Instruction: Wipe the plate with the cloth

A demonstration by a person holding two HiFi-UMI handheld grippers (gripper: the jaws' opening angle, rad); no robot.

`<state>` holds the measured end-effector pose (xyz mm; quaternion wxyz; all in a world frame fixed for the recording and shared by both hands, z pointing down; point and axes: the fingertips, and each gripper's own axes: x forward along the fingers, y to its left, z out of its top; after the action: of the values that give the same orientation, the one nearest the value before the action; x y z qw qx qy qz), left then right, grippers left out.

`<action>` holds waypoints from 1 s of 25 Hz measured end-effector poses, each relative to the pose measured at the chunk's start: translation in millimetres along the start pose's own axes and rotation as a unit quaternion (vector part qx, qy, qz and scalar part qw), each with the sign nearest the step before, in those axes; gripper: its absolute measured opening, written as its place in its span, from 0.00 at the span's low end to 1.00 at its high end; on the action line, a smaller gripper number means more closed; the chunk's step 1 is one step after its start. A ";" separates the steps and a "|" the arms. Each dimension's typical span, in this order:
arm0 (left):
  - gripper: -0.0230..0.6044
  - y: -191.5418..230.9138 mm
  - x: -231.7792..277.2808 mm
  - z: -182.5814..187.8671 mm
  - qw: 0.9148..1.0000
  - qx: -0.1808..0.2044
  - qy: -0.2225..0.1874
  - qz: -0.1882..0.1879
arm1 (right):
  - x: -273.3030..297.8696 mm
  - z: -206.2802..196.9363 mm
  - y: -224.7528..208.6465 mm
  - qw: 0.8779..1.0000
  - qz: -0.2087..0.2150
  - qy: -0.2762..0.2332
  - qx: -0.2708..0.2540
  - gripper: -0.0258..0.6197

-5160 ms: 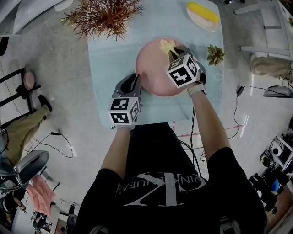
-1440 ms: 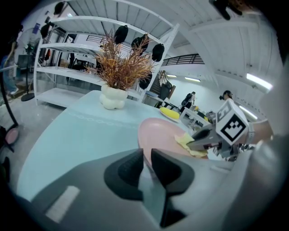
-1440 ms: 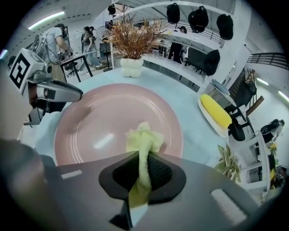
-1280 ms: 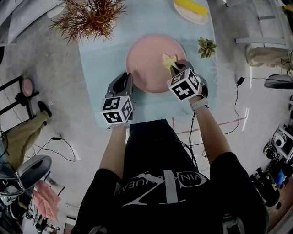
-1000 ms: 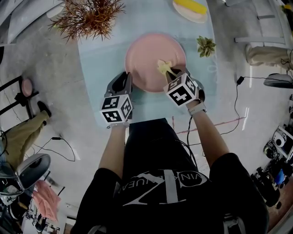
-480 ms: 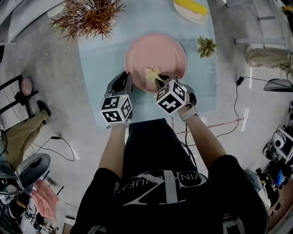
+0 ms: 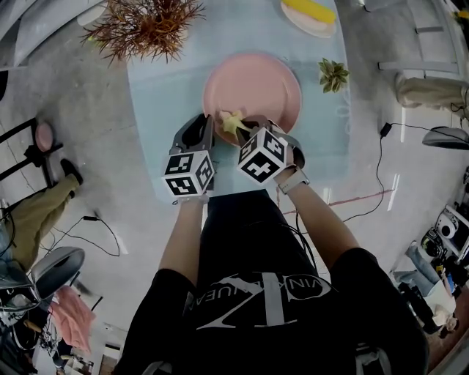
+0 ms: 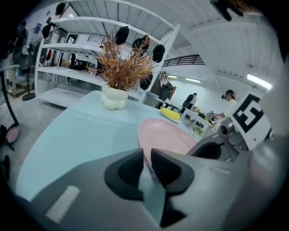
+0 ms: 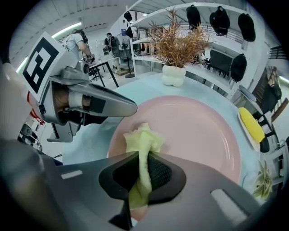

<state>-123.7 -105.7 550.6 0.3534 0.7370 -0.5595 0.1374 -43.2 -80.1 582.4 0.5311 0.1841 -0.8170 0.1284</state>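
A round pink plate (image 7: pixel 256 84) lies on the pale blue table (image 7: pixel 165 84). My left gripper (image 7: pixel 206 134) is shut on the plate's near-left rim; in the left gripper view the pink rim (image 8: pixel 156 135) runs in between the closed jaws (image 8: pixel 146 163). My right gripper (image 7: pixel 242 130) is shut on a crumpled yellow cloth (image 7: pixel 231 121). The cloth (image 9: pixel 141 142) rests on the plate (image 9: pixel 203 131) near its front-left edge, close to the left gripper (image 9: pixel 97 104). The right gripper (image 9: pixel 143 173) pinches the cloth's lower part.
A dried rust-coloured plant in a white vase (image 7: pixel 150 26) stands at the table's far left. A small succulent (image 7: pixel 333 74) sits right of the plate, and a dish with a yellow item (image 7: pixel 311 15) at the far right. The table's front edge lies just under both grippers.
My right gripper has dragged the cloth from the plate's right side leftward along its near edge, ending close to the left gripper. The left gripper has kept its hold on the rim.
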 end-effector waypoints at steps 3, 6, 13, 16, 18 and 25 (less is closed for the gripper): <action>0.04 0.8 0.5 -0.3 1.000 0.000 0.000 0.000 | 3.2 5.6 2.5 1.000 0.003 -0.002 -0.005 0.10; 0.04 1.5 0.7 -0.4 1.000 -0.001 0.001 0.001 | 6.1 11.6 5.8 1.000 0.010 -0.008 -0.013 0.10; 0.04 1.6 1.5 0.1 1.000 -0.001 0.000 0.001 | 8.0 23.2 18.7 0.997 0.048 -0.046 -0.040 0.10; 0.04 2.4 2.0 -0.1 1.000 -0.002 -0.001 0.002 | 6.4 24.0 22.7 0.996 0.064 -0.052 -0.038 0.10; 0.04 2.3 1.9 -0.5 1.000 -0.004 0.000 0.003 | 4.1 23.7 25.5 0.995 0.074 -0.055 -0.036 0.10; 0.04 2.3 1.5 -0.1 1.000 -0.012 -0.001 0.002 | -3.3 20.6 30.7 0.994 0.091 -0.055 -0.038 0.10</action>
<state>-125.3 -107.0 552.4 0.3615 0.7317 -0.5630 0.1305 -72.3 -60.3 570.6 0.4778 0.0954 -0.8629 0.1345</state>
